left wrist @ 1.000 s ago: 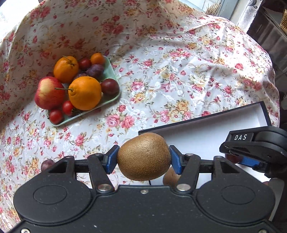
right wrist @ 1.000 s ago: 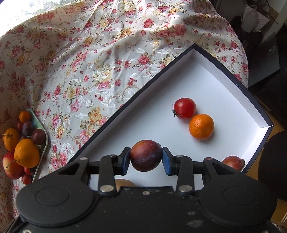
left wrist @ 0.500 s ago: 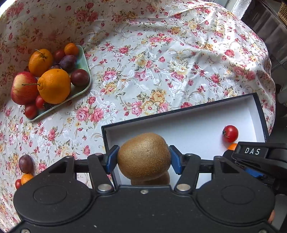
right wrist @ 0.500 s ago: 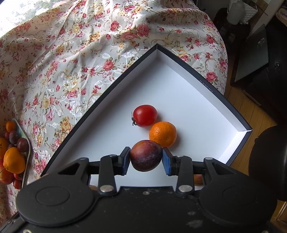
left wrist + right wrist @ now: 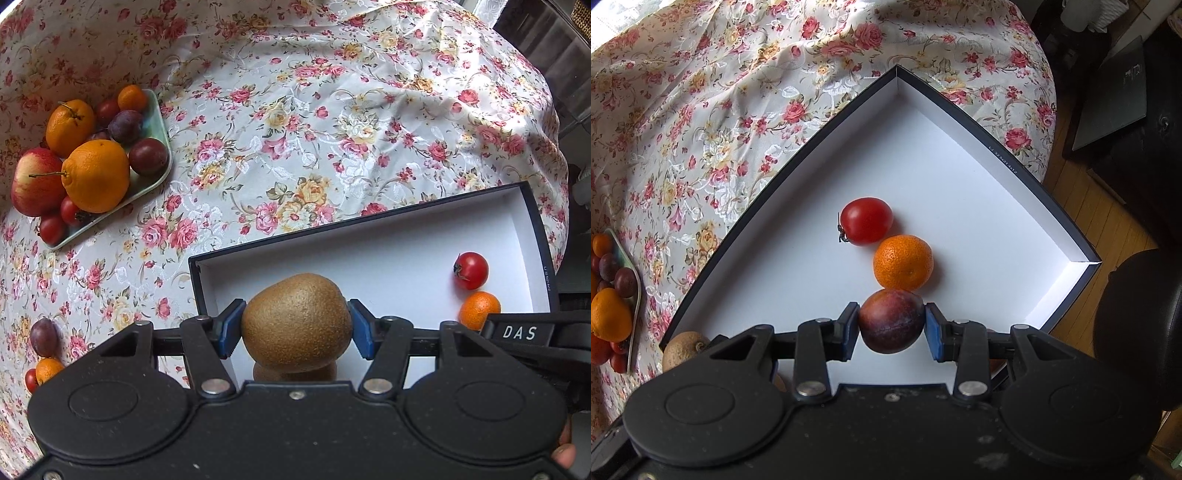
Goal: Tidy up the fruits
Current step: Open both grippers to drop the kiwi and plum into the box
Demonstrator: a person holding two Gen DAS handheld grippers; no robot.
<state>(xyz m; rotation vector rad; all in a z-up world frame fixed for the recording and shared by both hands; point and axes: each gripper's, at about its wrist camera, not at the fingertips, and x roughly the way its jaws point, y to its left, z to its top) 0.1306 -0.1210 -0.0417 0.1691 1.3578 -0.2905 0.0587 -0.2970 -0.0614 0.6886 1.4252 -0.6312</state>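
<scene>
A: Start big. What is laid out?

B: A flowered tablecloth (image 5: 332,122) covers everything. On it sits a shallow white box (image 5: 960,177) with a dark rim, and off to the left a green tray (image 5: 157,122) heaped with oranges, an apple, plums and small tomatoes.

A: And inside the box?

B: A tomato (image 5: 866,220) and a mandarin (image 5: 903,262), touching, near the right end. At the left end a second kiwi (image 5: 293,371) lies under the held one.

A: The tongs?

B: The left gripper (image 5: 295,328) pinches a kiwi (image 5: 295,323) above the box's left end. The right gripper (image 5: 891,326) pinches a plum (image 5: 891,320) just beside the mandarin; I cannot tell if it touches the floor.

A: What might go wrong?

B: I'd guess rolling. The floor is smooth and the fruit round, so a plum let go from a height could knock the mandarin and tomato apart. The kiwi, released straight over the other one, could bounce off it toward the low wall. Also three small loose fruits (image 5: 42,354) lie on the cloth near the edge, easy to nudge off.
</scene>
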